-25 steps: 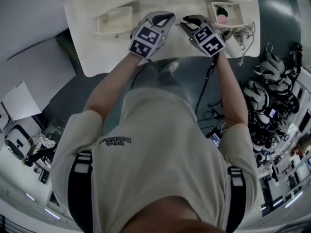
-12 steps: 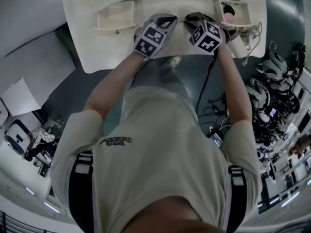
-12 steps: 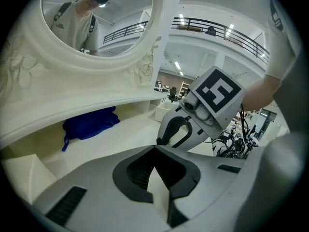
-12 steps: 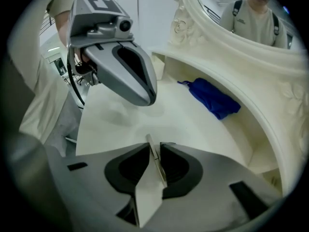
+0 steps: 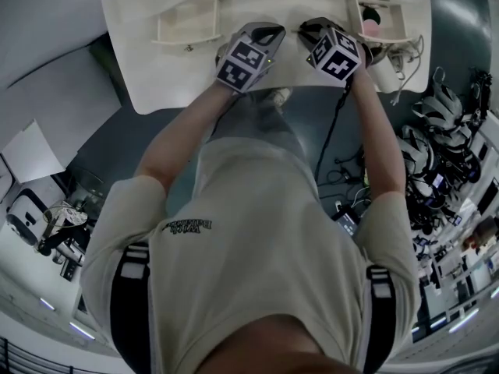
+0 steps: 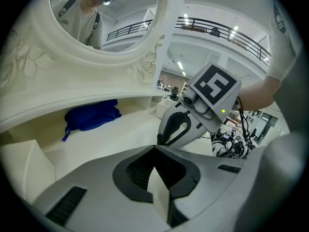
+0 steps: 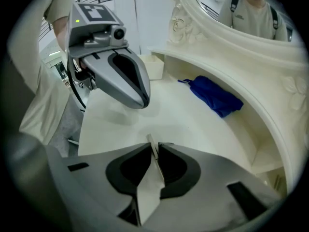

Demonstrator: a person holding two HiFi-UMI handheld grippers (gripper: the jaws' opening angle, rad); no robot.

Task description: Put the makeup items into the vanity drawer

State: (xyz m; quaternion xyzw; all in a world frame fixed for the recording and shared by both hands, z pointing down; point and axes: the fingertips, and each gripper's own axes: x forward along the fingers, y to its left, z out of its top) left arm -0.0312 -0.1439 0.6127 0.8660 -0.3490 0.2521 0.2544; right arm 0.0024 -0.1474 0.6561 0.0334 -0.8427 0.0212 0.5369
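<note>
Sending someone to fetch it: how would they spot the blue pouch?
Find the cream vanity with the carved mirror. On its tabletop, tucked under the ledge below the mirror, lies a crumpled blue pouch. It is the only coloured thing on that pale surface.

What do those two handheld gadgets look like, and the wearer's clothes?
Both are grey shells tapering to two dark-lined jaws. The left gripper and right gripper each carry a cube of black-and-white square markers and a green light. A dark cable trails from the right one, whose jaws have just been closing around a thin pale stick. Clothing: beige short-sleeved T-shirt, black straps.
</note>
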